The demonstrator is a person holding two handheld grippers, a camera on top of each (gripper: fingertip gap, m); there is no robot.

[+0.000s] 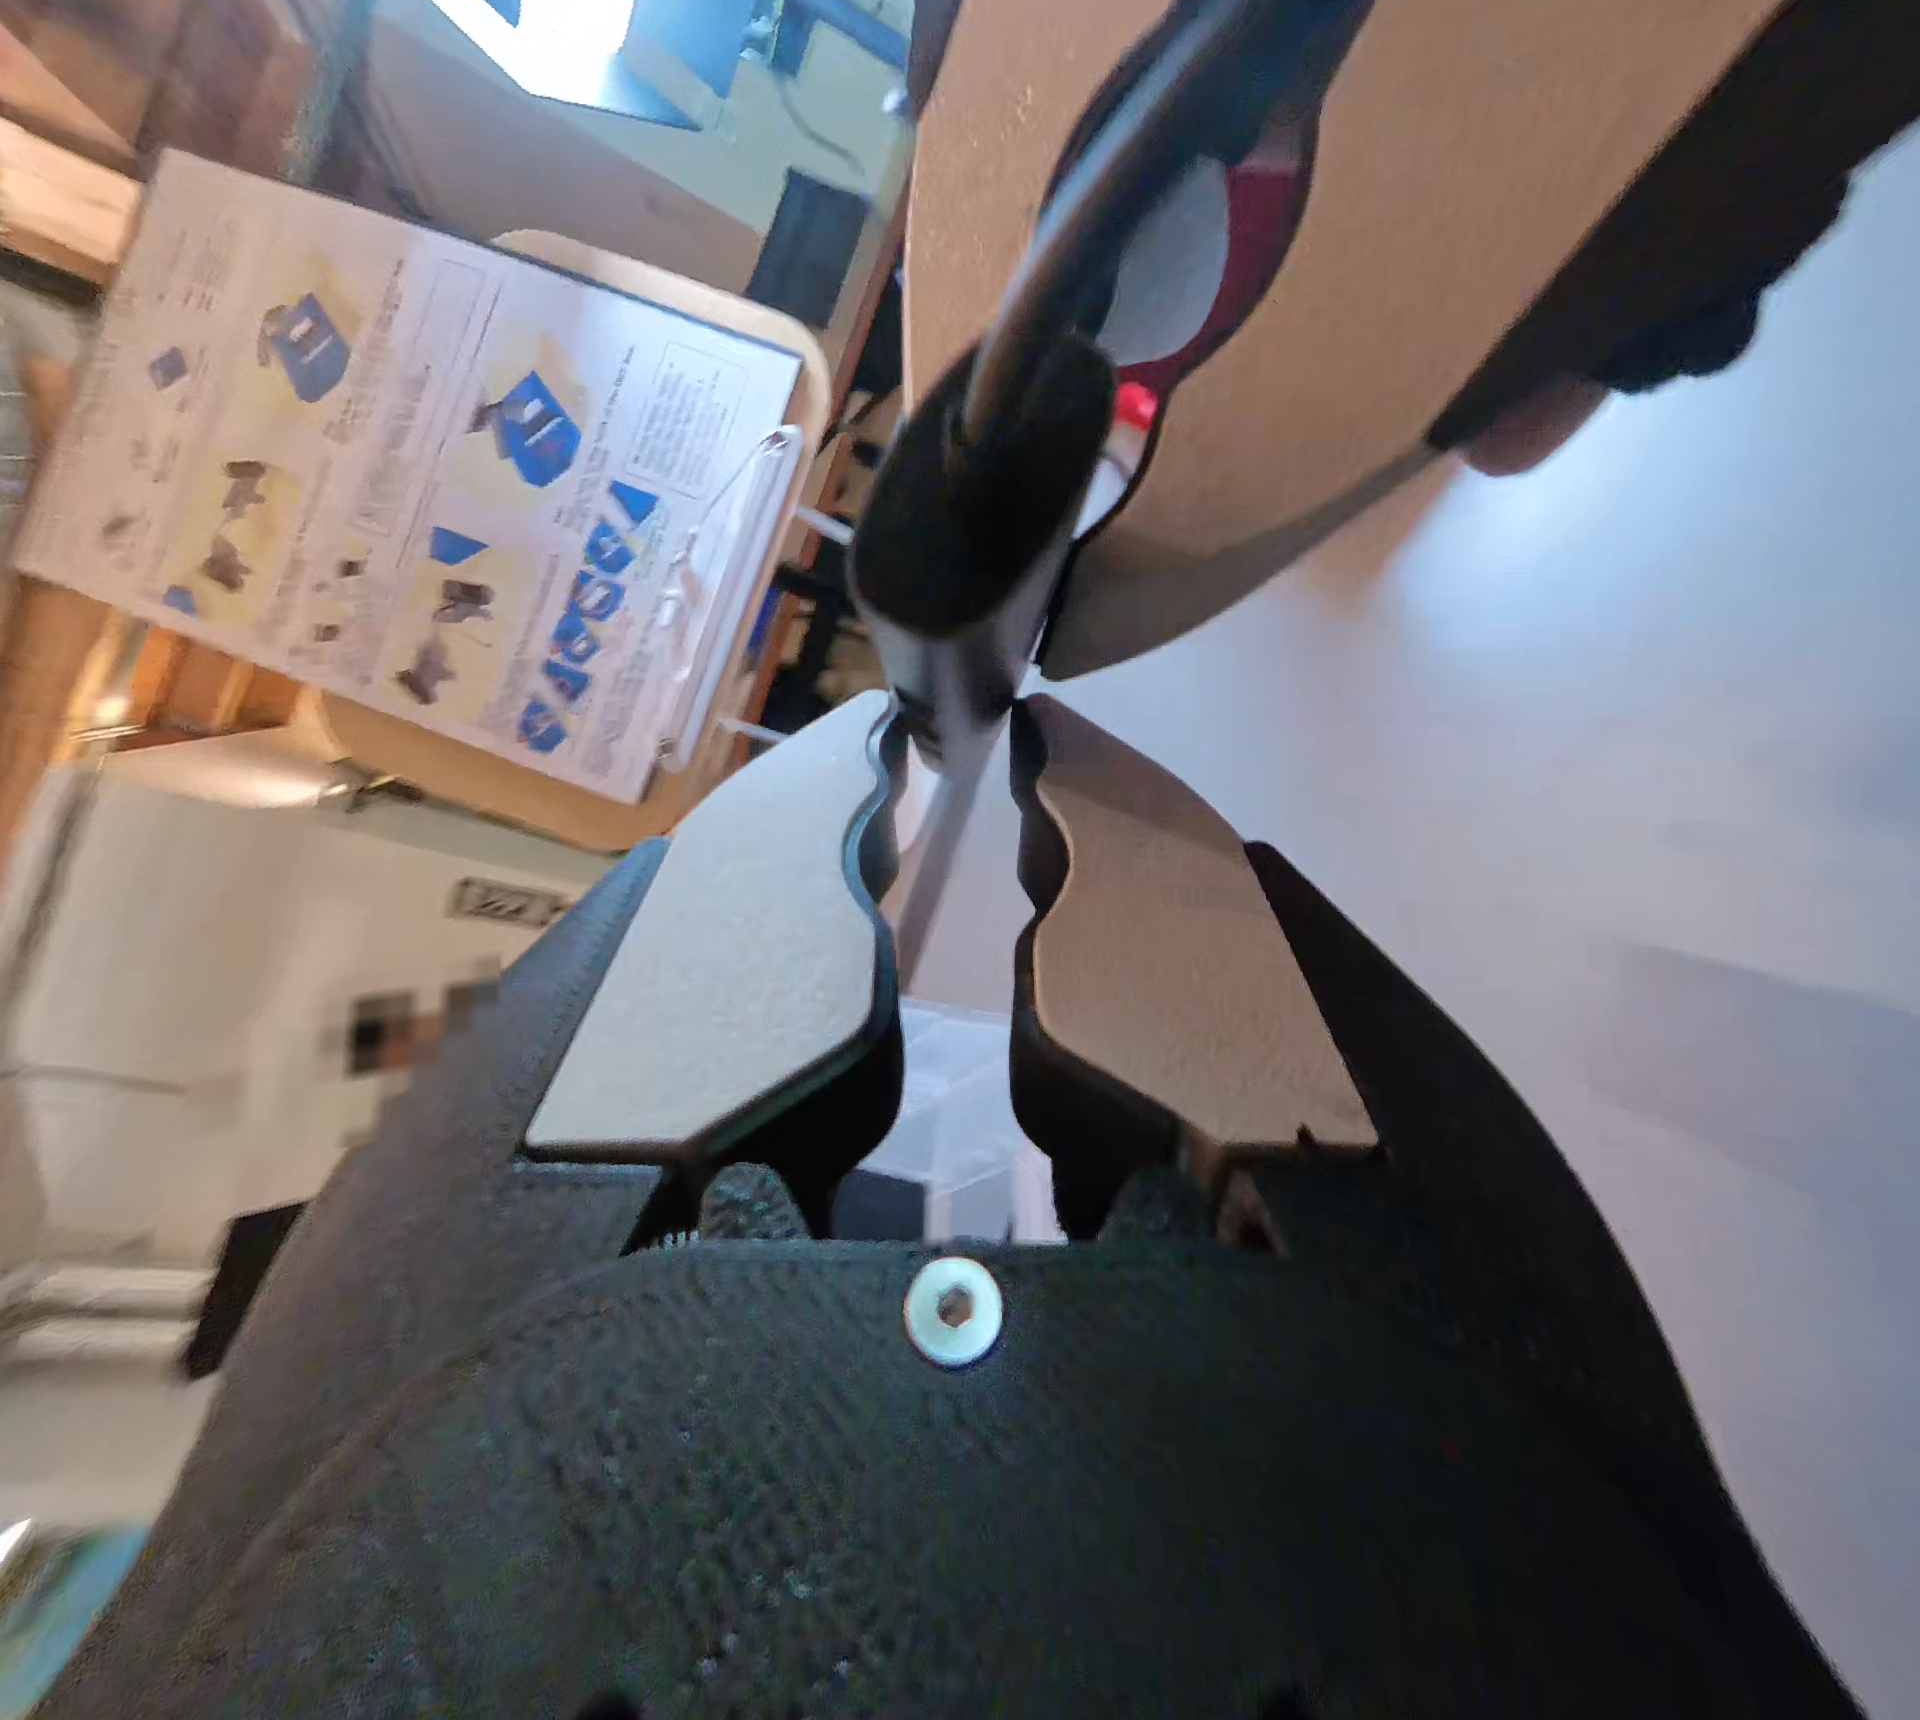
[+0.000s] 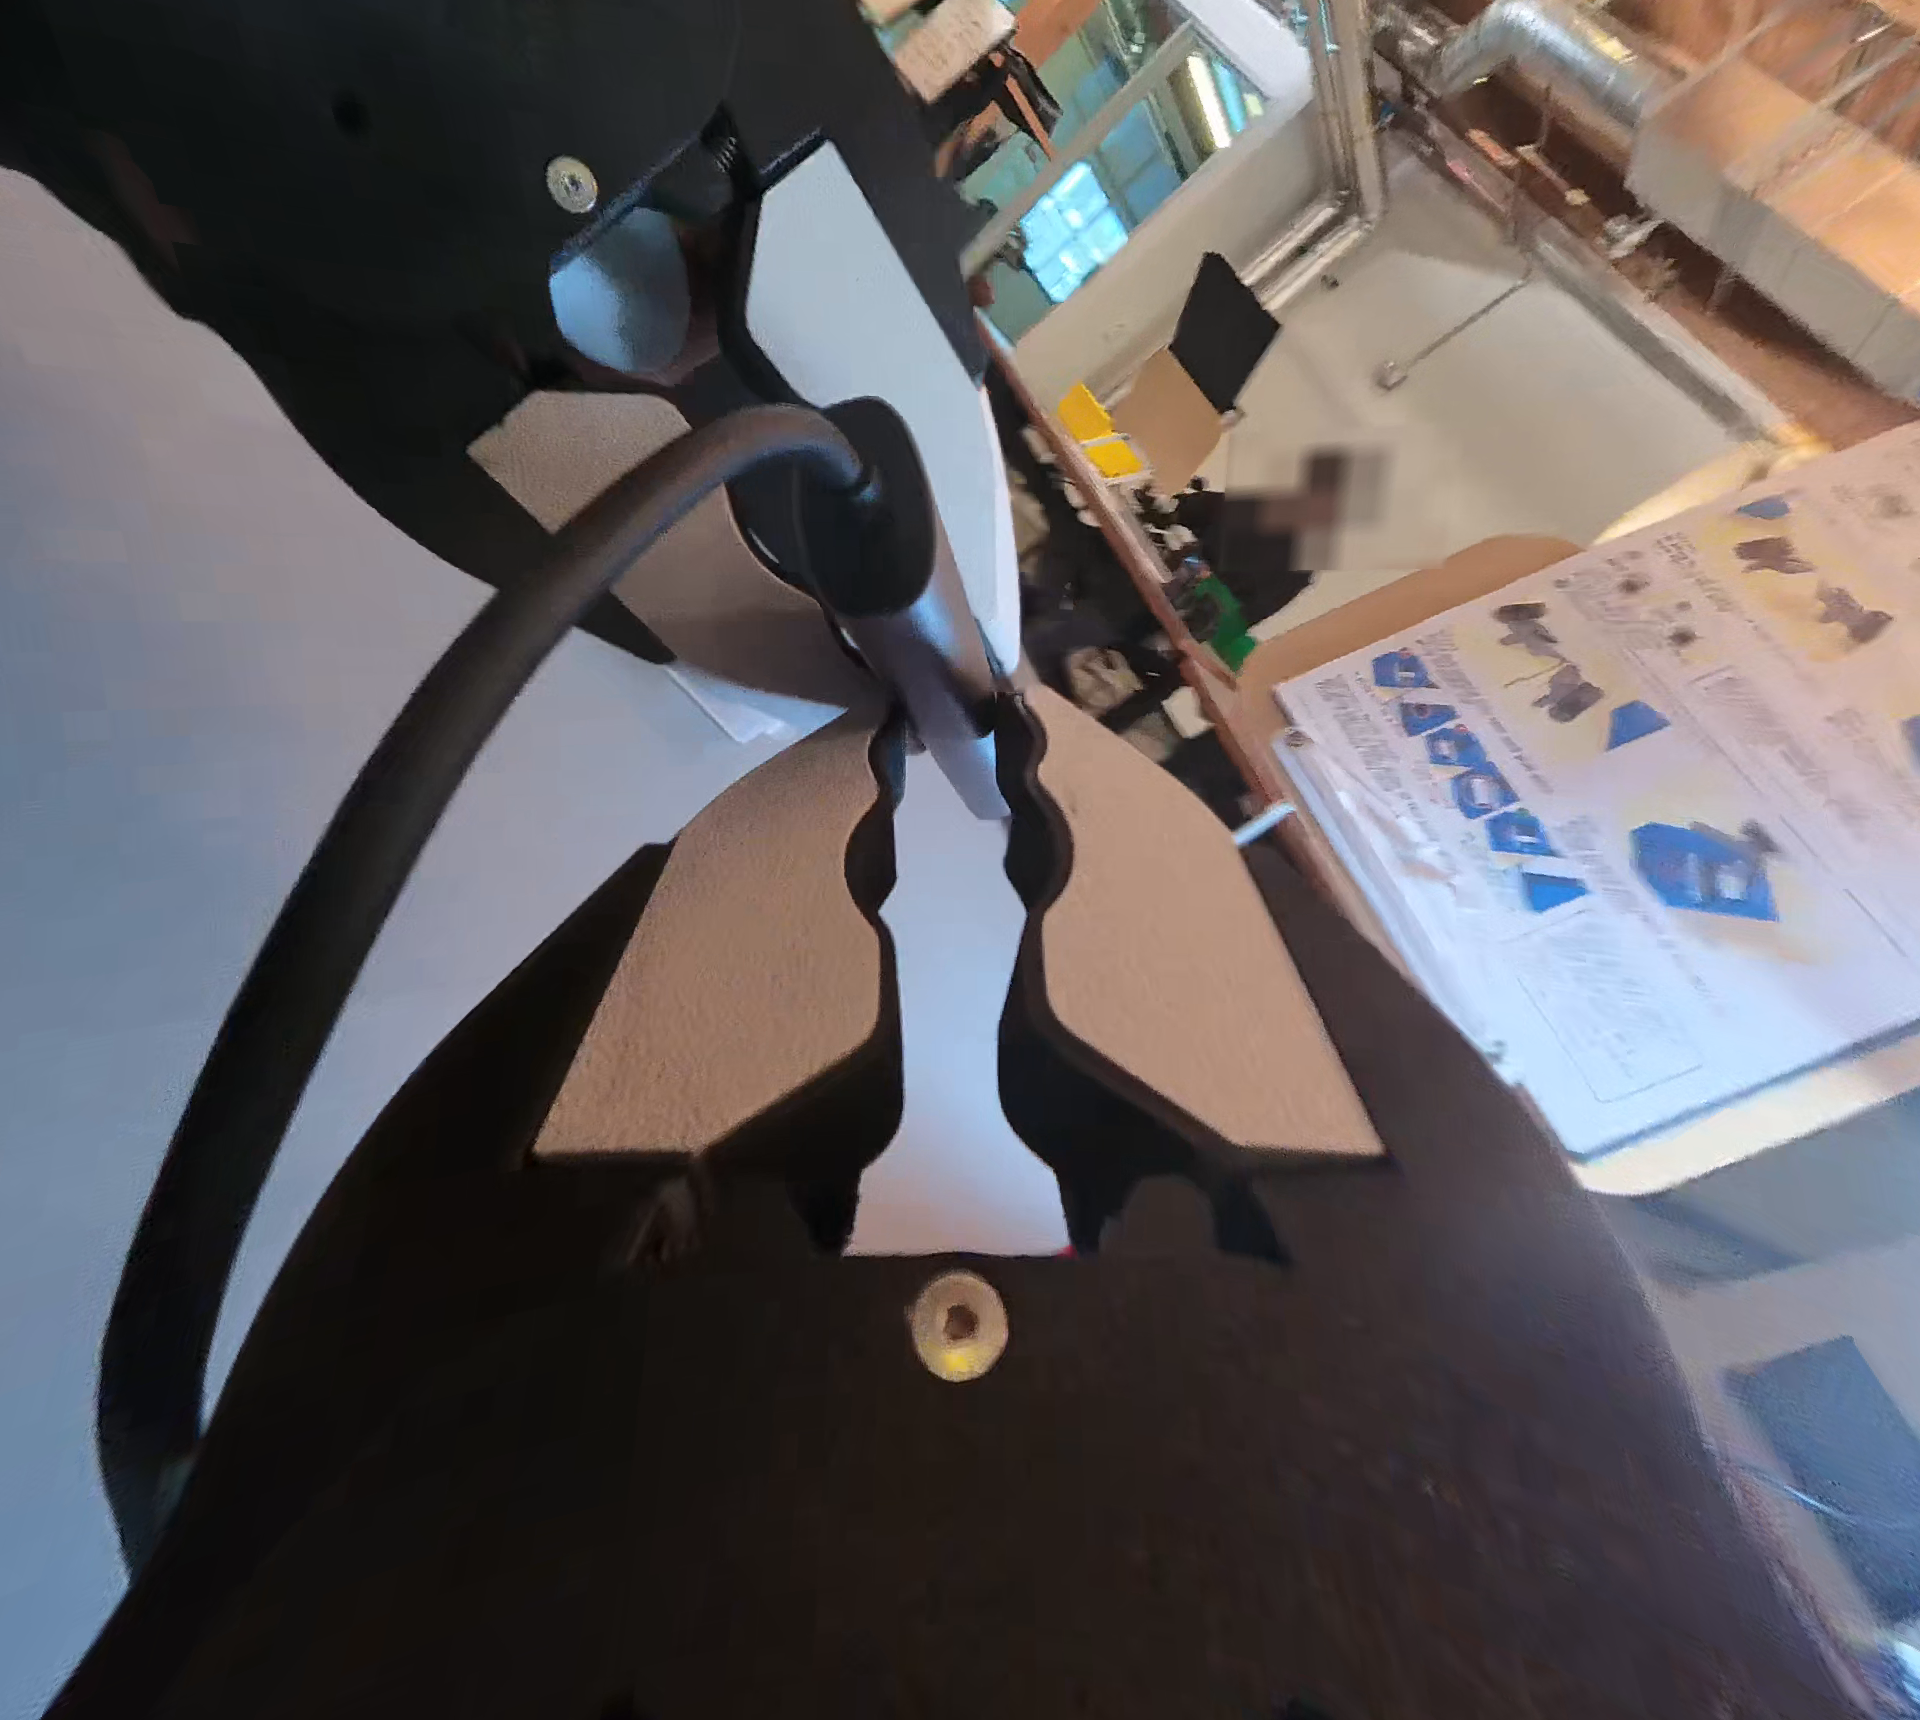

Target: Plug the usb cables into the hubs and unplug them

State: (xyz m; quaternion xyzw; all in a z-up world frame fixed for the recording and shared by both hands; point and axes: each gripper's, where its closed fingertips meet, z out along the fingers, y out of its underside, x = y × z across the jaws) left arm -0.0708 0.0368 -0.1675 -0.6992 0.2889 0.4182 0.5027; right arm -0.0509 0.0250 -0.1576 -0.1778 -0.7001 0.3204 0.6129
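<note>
Left wrist view showed the left tongs (image 1: 954,720) nearly closed, their tips pinching a thin silver hub (image 1: 951,797) edge-on. Facing them, the right tongs (image 1: 1060,621) gripped a black USB plug (image 1: 977,507) whose metal end met the hub, cable (image 1: 1132,112) trailing far upward. From the right wrist view, the right tongs (image 2: 951,720) were likewise nearly closed. Both were held above the white worktop (image 1: 1558,839), tip to tip. Judging by this, insertion or removal was in hand; next called for a straight push or pull along the port. A clipboard (image 1: 416,475) stood left.
</note>
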